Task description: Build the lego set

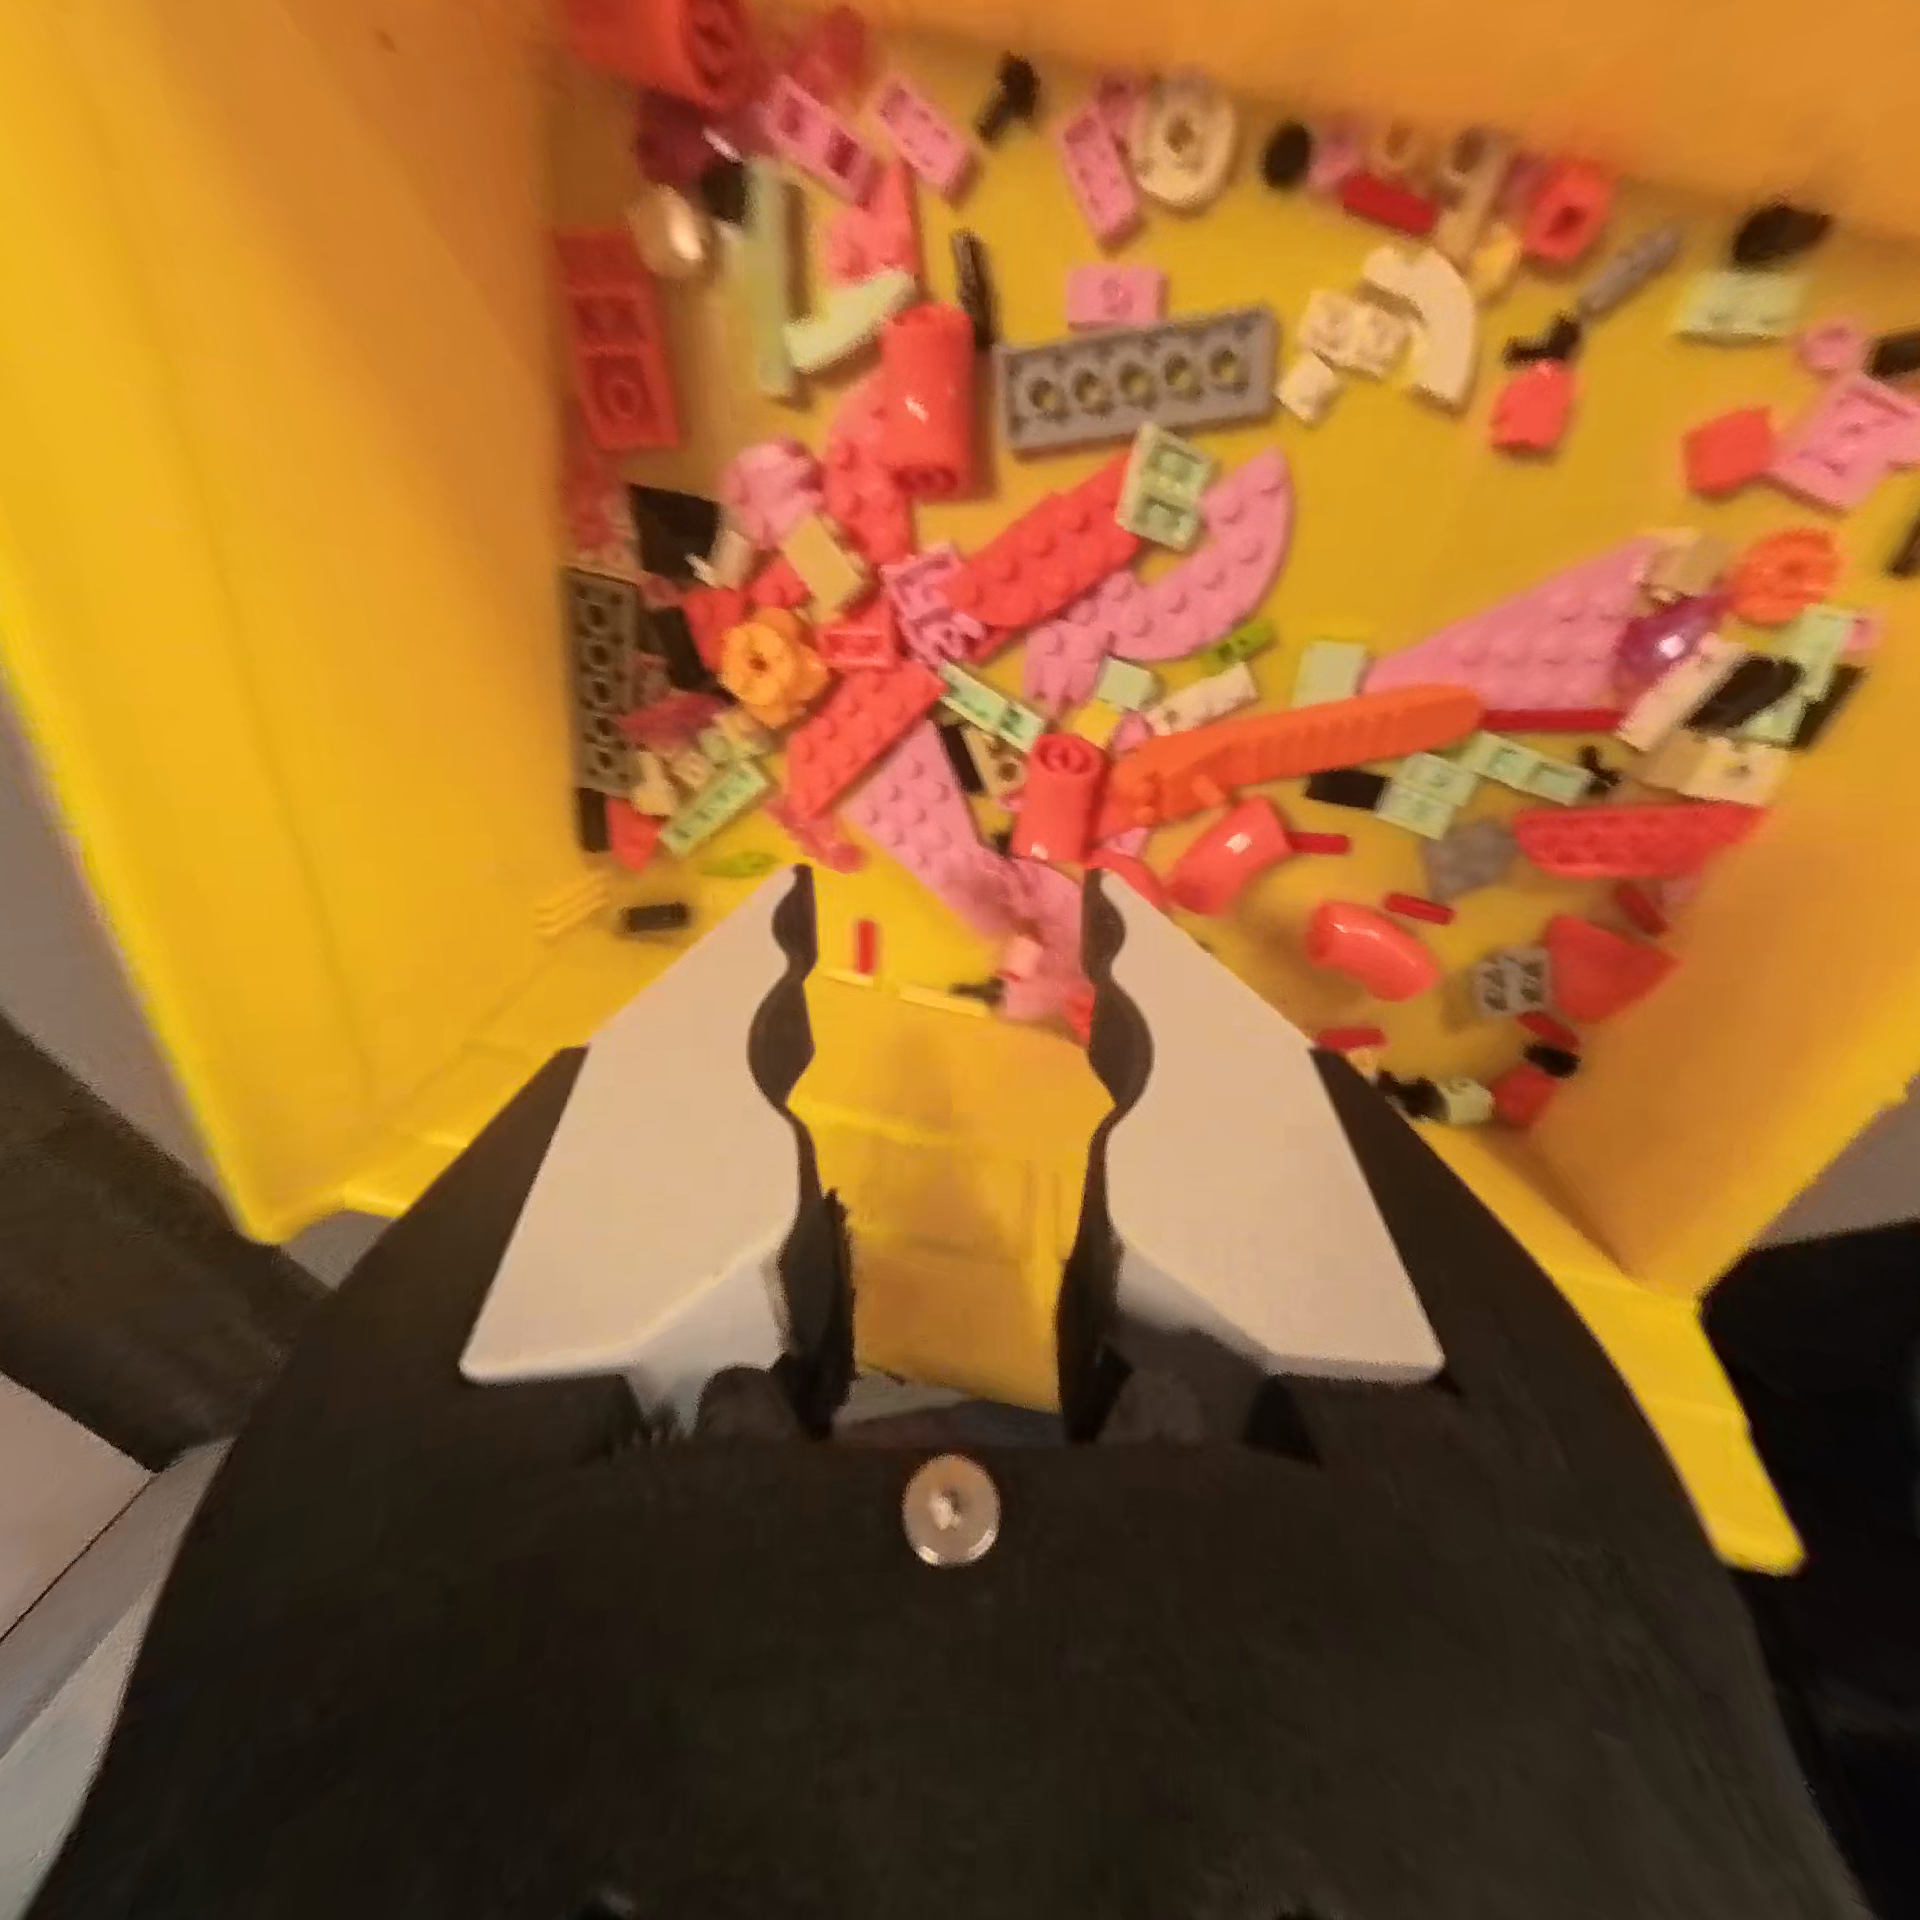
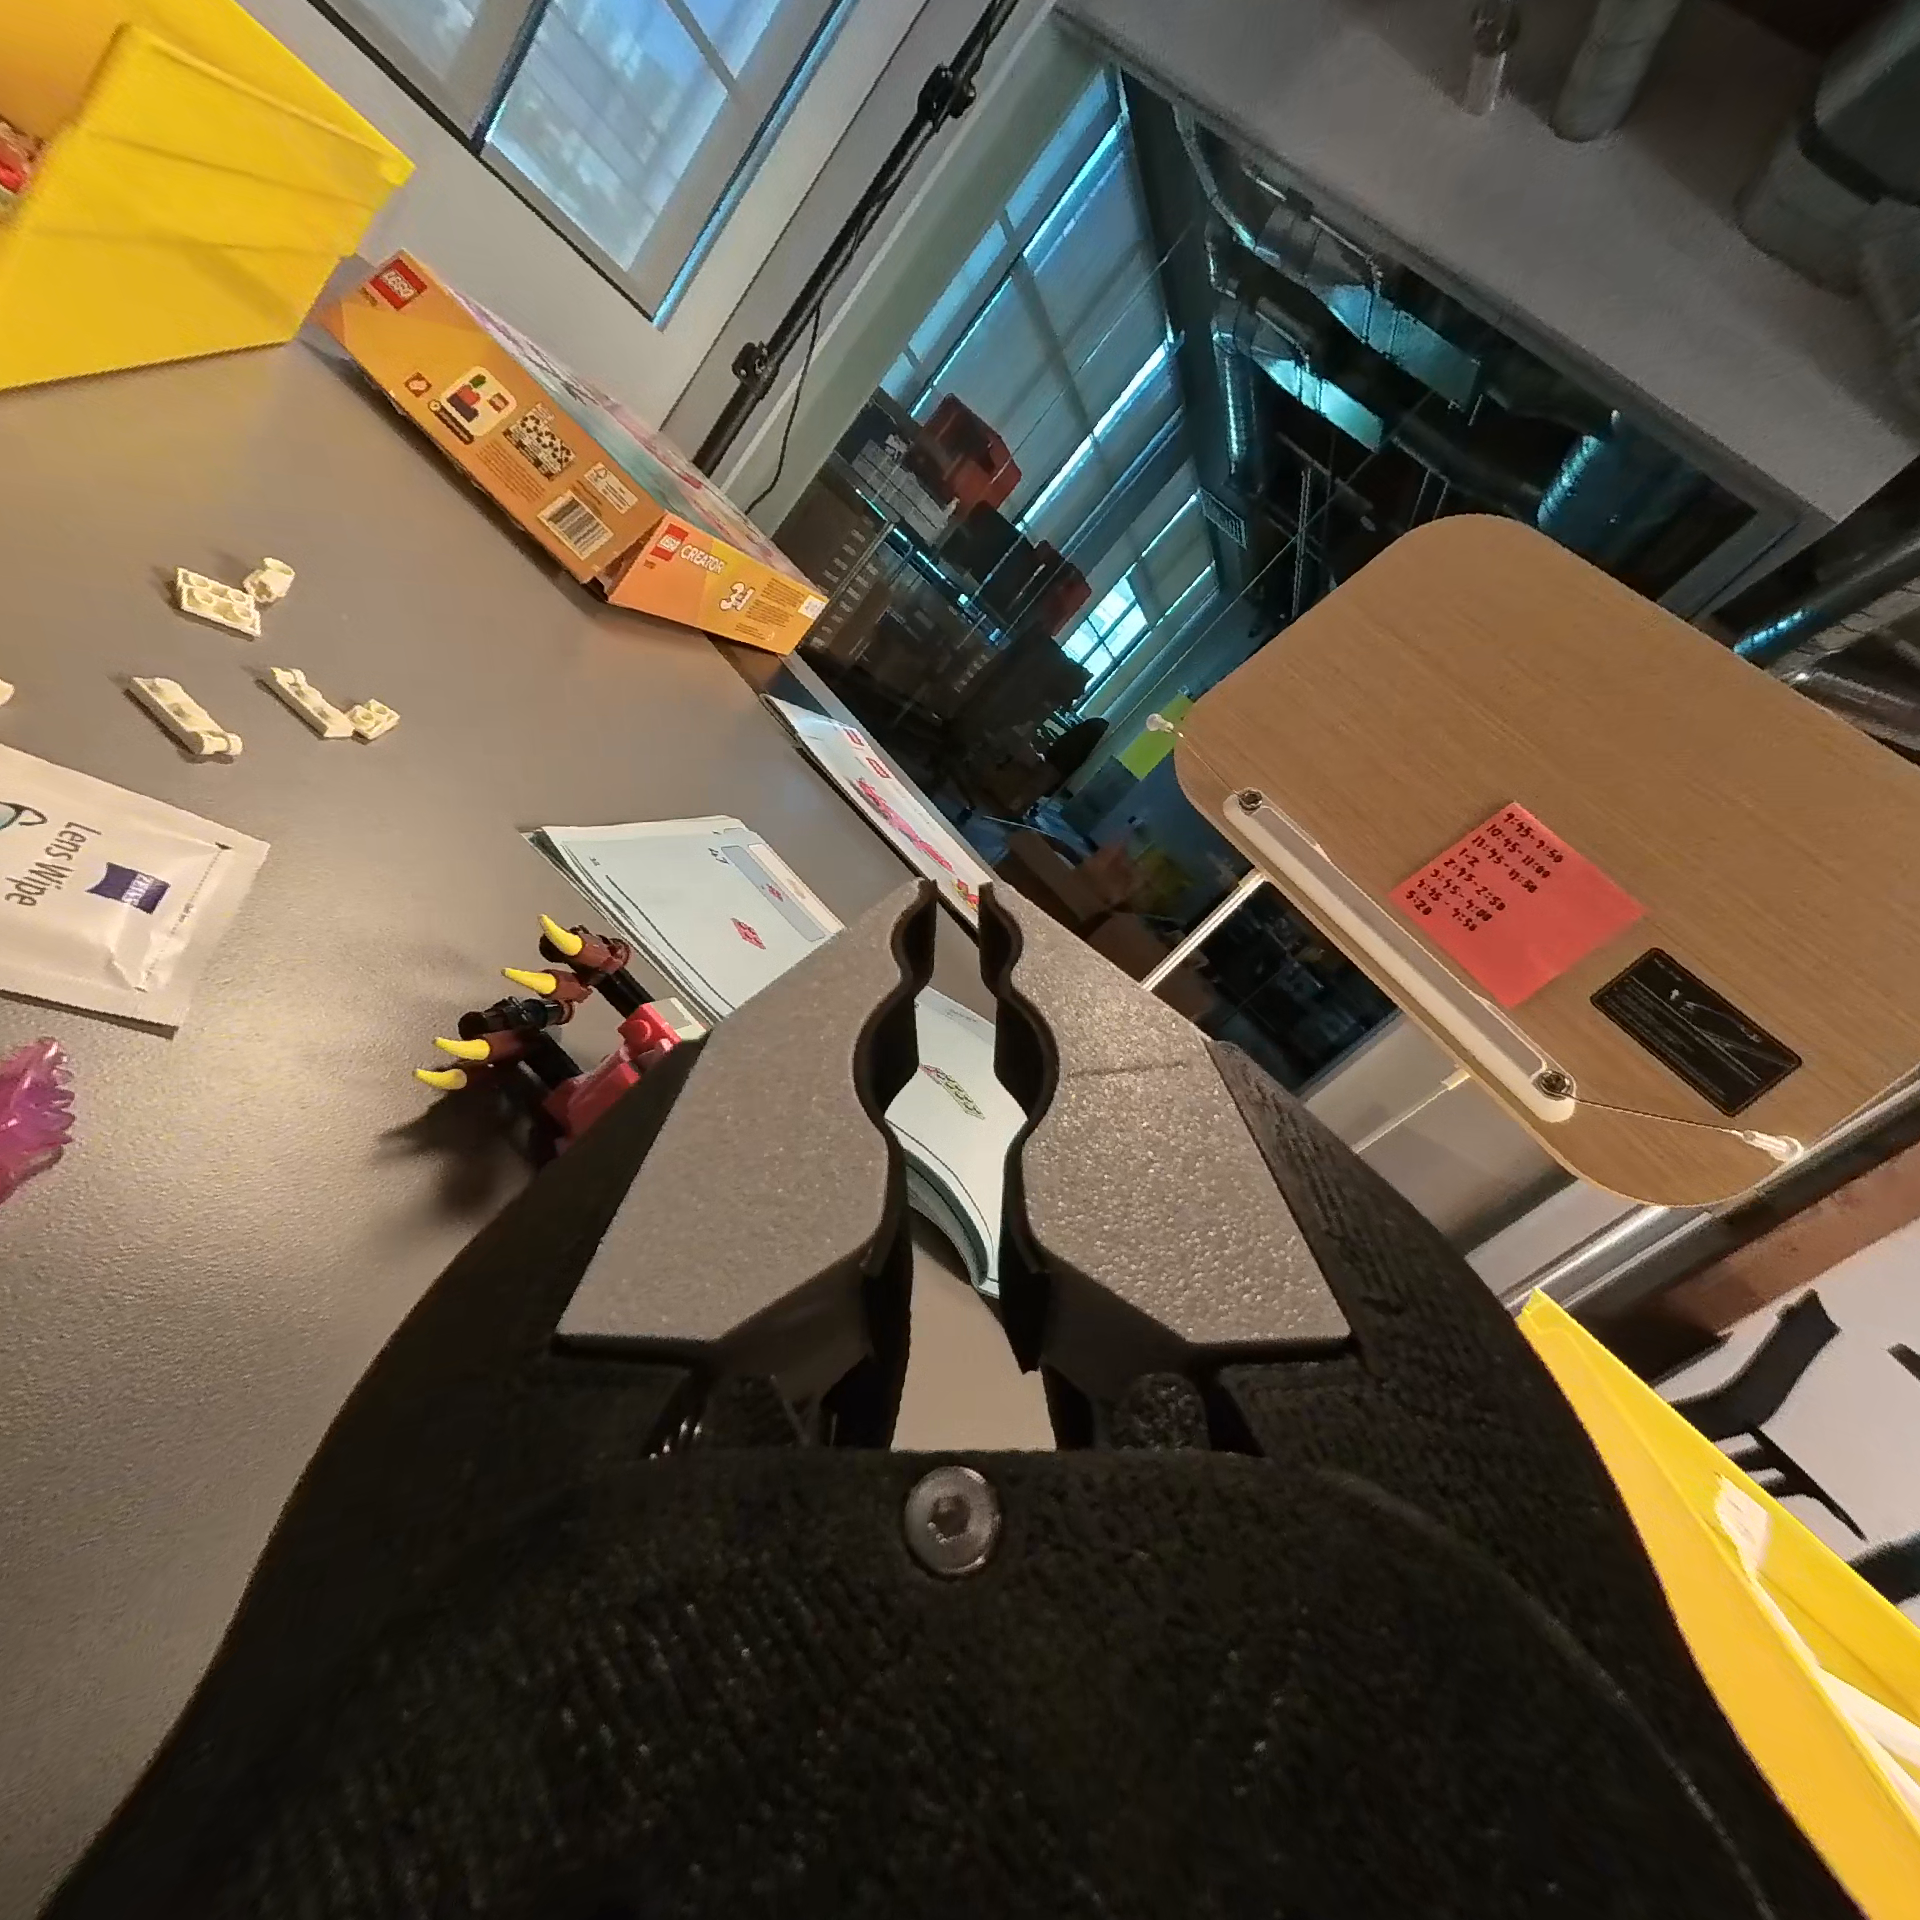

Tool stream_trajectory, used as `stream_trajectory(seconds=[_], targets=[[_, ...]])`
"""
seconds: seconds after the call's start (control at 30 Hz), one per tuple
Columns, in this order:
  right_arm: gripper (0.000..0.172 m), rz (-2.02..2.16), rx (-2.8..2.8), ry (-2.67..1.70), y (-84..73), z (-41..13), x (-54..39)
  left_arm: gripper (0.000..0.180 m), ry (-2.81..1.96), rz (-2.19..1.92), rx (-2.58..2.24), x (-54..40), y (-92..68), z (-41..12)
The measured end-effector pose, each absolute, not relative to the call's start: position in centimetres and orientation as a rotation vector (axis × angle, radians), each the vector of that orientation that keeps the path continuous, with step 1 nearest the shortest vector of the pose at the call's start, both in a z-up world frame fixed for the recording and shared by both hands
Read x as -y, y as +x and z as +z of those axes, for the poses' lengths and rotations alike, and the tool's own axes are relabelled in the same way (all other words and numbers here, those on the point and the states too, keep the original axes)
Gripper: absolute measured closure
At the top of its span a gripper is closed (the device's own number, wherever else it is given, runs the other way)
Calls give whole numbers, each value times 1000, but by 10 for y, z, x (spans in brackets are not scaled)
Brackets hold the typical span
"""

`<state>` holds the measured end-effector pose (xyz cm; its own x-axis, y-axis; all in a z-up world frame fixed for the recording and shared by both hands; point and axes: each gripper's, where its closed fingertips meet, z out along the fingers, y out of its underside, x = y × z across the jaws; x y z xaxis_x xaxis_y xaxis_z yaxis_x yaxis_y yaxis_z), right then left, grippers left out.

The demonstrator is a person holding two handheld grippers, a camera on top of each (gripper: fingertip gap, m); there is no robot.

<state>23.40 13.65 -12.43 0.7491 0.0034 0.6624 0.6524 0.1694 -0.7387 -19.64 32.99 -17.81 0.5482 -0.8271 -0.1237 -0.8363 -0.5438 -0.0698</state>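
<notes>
My left gripper is open and empty, hanging above the inside of a yellow bin. The bin floor is strewn with many loose toy bricks in coral, pink, mint, black and white. Nearest the fingertips are a coral round brick, a pink wedge plate and a small red stud piece. The view is blurred. My right gripper is raised over a grey table, its jaws nearly together with only a thin bare slit between them. A small dark red model with yellow claws stands on the table to its left.
On the table are instruction booklets, an orange toy box, several small white bricks, a white wipe packet, a pink translucent piece and the yellow bin. A wooden panel is at the right. The gap from one gripper's tips to the other's is roughly 50 cm.
</notes>
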Motion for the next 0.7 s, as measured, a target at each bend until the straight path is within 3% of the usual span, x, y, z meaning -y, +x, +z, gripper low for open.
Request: stream_trajectory(seconds=[0.2,0.5,0.7], targets=[[166,-436,601,-1288,227,-117,-130,180,-2701,-62,-1206,-390,-190,-160],[167,-412,602,-1295,227,-118,-130,180,-2859,209,-1340,-392,-203,-206],[167,-393,603,-1296,225,-118,-130,180,-2935,-130,-1355,-369,-177,-215]])
